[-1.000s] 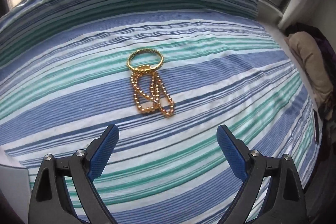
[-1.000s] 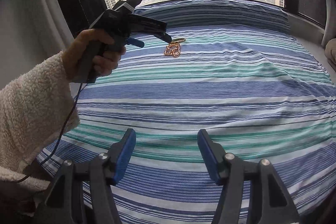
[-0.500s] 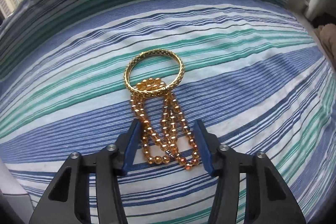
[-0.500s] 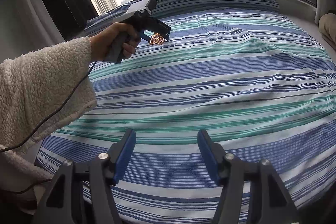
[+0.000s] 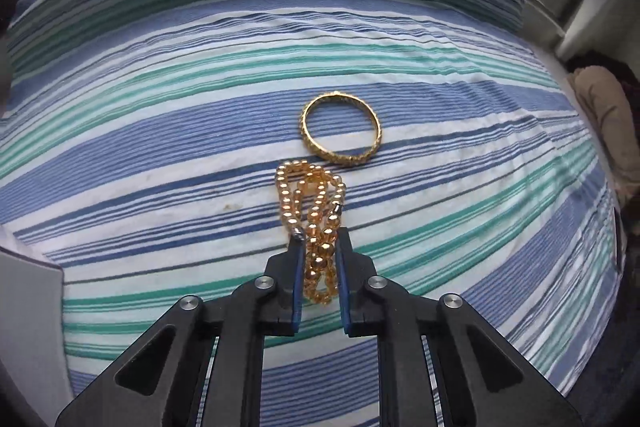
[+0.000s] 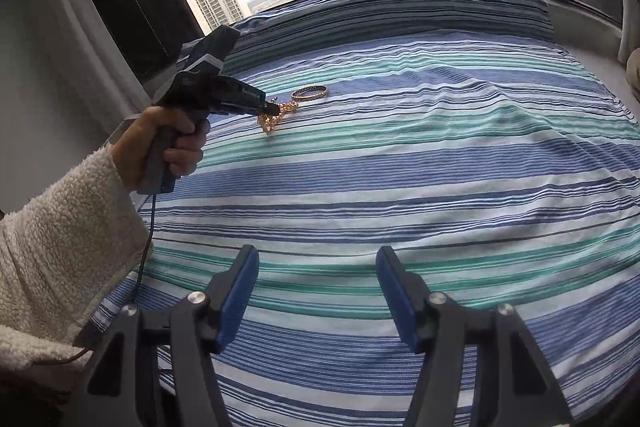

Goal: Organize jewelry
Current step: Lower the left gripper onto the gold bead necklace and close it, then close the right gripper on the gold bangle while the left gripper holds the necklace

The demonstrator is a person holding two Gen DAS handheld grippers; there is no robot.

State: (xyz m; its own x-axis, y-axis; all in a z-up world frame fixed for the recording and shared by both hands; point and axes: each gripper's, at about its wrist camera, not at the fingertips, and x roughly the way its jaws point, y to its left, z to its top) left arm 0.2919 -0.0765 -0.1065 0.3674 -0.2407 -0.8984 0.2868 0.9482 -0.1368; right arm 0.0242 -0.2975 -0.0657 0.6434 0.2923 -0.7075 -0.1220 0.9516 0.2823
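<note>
1. Right wrist view shows the bed [image 6: 400, 163], covered in a blue, green and white striped sheet, filling most of the frame below a window with tower blocks outside.
2. A hand [image 6: 160, 143] in a fleecy white sleeve grips the handle of the left tongs [image 6: 274, 110] at the bed's left side.
3. The right tongs [image 6: 318, 259] hover over the near part of the bed, jaws wide apart with nothing between them.
4. In the left wrist view the left tongs [image 5: 319, 247] are clamped on the near end of the bead necklace [image 5: 312, 203], whose far loops lie on the sheet.
5. The gold bangle [image 5: 341, 131] lies flat just beyond the necklace, close to it but not touching.
</note>
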